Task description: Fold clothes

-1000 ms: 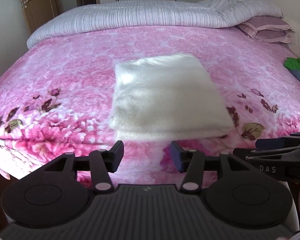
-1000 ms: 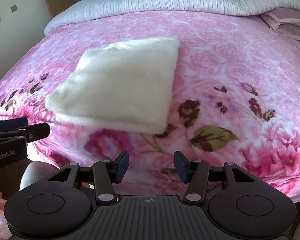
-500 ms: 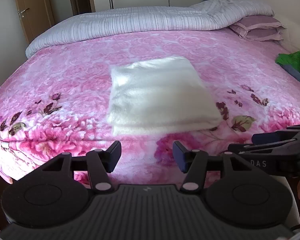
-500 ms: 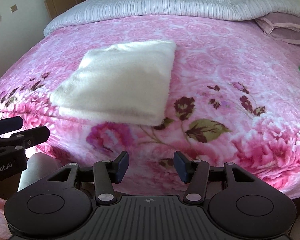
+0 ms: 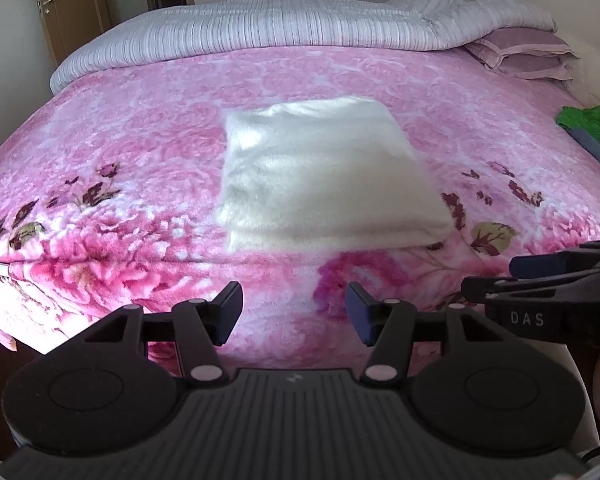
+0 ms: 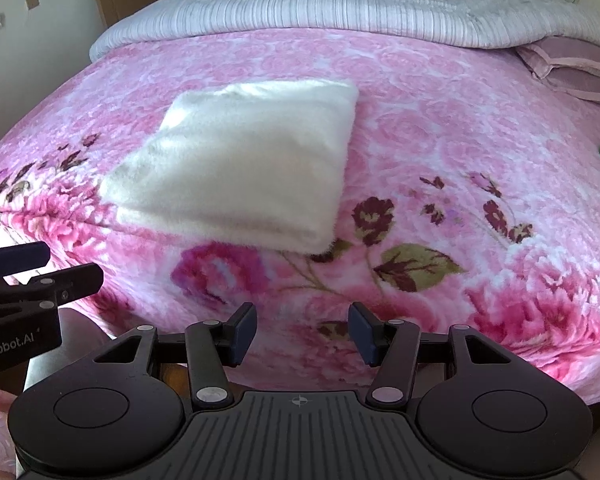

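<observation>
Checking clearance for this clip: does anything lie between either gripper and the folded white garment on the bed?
Nothing visible does. Only bare pink blanket lies between the open left gripper, the open right gripper and the folded white garment.

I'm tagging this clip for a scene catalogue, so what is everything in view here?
folded garment: one, white, fluffy, near the bed's front edge
blanket: one, pink floral, covering the bed
quilt: one, pale striped, rolled along the far side
pillow: one, mauve, far right
green cloth: one, right edge
door: one, wooden, far left
left hand-held gripper: black, open, empty
right hand-held gripper: black, open, empty
</observation>
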Available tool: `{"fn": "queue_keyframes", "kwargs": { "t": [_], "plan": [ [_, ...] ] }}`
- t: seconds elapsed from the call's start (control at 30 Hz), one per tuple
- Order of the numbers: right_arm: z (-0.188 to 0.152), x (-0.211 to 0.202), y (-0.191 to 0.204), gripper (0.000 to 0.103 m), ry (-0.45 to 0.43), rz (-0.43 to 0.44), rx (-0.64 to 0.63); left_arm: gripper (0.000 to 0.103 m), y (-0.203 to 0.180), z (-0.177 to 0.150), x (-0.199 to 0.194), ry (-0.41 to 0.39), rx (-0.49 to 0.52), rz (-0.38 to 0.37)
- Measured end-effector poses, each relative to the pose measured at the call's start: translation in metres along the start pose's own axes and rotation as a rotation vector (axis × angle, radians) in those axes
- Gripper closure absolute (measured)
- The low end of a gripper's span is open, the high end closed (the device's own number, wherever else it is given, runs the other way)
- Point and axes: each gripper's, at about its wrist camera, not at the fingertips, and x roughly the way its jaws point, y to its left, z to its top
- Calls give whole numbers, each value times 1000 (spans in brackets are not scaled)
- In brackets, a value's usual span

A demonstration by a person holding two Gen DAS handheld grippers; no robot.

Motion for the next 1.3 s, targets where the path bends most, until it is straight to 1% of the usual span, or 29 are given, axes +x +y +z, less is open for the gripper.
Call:
{"fn": "queue_keyframes", "kwargs": {
  "t": [0.23, 0.37, 0.47, 0.57, 0.67, 0.73, 0.8, 0.87, 0.9, 0.97, 1.0, 1.17, 1.3],
  "plan": [
    [4, 13, -3, 48, 31, -4, -8, 50, 7, 3, 17, 39, -20, 8],
    [6, 22, -7, 48, 52, -4, -9, 50, 15, 7, 25, 56, -47, 0],
    [8, 28, -15, 48, 61, -7, 3, 50, 33, 14, 27, 46, -101, -38],
    [14, 26, -35, 48, 41, 19, 58, 50, 64, 26, 30, 46, -207, -108],
    [23, 21, -68, 47, -7, 102, 183, 48, 101, 38, 38, 47, -326, -155],
    [29, 22, -92, 45, -36, 169, 293, 41, 122, 45, 46, 40, -391, -171],
    [34, 28, -111, 36, -48, 254, 407, 41, 138, 51, 60, 42, -441, -199],
    [40, 36, -126, 30, -48, 330, 496, 40, 150, 56, 78, 55, -485, -244],
    [43, 43, -130, 27, -38, 356, 520, 40, 154, 58, 89, 65, -507, -276],
    [49, 56, -137, 24, -19, 405, 563, 40, 158, 61, 110, 85, -549, -329],
    [52, 63, -137, 24, -11, 414, 573, 40, 159, 63, 121, 94, -566, -350],
    [71, 99, -137, 23, 19, 449, 625, 40, 166, 68, 168, 125, -645, -442],
    [83, 131, -142, 23, 45, 526, 689, 40, 174, 70, 198, 135, -736, -531]
  ]
}}
